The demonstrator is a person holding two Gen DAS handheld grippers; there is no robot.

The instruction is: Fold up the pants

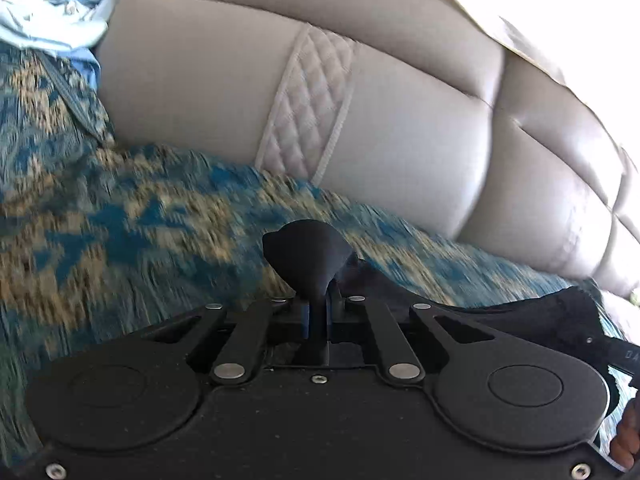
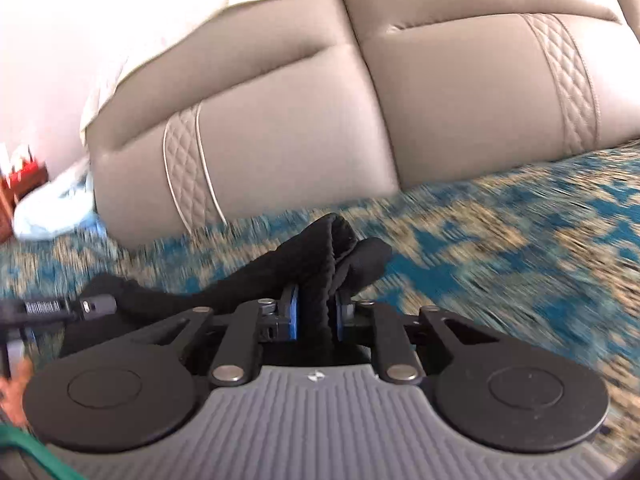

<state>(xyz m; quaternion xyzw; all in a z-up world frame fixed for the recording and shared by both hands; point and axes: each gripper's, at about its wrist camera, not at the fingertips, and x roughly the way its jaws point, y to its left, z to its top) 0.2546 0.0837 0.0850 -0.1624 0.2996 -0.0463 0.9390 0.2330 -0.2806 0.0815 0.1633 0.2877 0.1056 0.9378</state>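
Observation:
The pants are black cloth. In the left wrist view a bunch of them (image 1: 308, 256) sticks up between the fingers of my left gripper (image 1: 318, 312), which is shut on it. More black cloth (image 1: 552, 316) trails off to the right. In the right wrist view my right gripper (image 2: 314, 312) is shut on a thick fold of the pants (image 2: 320, 252), and the cloth runs left toward the other gripper (image 2: 60, 306). Both grippers hold the pants just above a blue and tan patterned cover (image 1: 120, 220).
A grey padded sofa back (image 1: 360, 100) with a quilted strip rises close behind the cover (image 2: 500, 248). Light blue and white cloth (image 1: 60, 12) lies at the far left; it also shows in the right wrist view (image 2: 52, 212). A red item (image 2: 24, 172) stands beyond it.

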